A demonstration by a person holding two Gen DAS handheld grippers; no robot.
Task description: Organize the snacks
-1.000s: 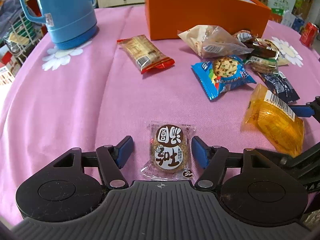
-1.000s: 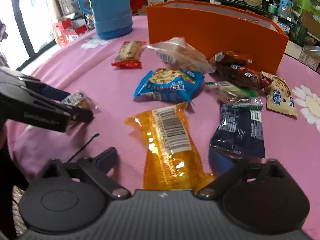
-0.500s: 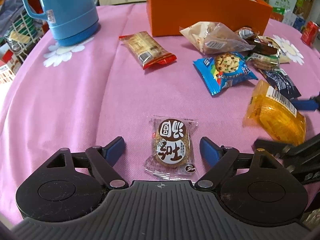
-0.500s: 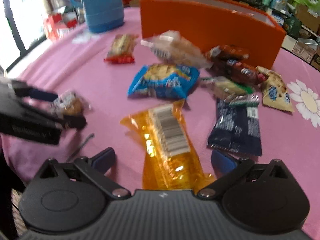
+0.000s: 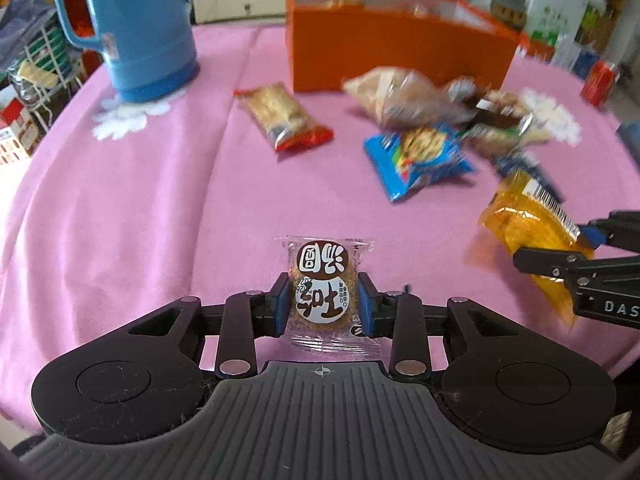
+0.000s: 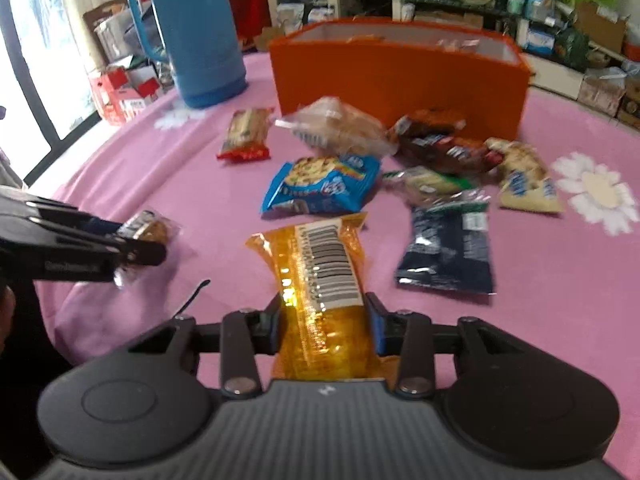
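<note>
- The round cookie packet (image 5: 322, 294), clear wrap with a brown-and-white label, sits low in the centre of the left wrist view, pinched between the blue pads of the left gripper (image 5: 322, 304).
- The yellow snack bag (image 6: 322, 280), barcode side up, lies bottom centre of the right wrist view, squeezed between the fingers of the right gripper (image 6: 326, 320); whether it has left the cloth is hard to say.
- Above it in that view: a blue cookie pack (image 6: 320, 186), a dark blue pack (image 6: 446, 248) to the right, and a red-ended cracker pack (image 6: 246, 134) to the upper left.
- The orange box (image 6: 400, 80) stands open-topped at upper centre, with a blue thermos jug (image 6: 200, 36) at upper left.
- All rest on a pink tablecloth (image 5: 140, 200).
</note>
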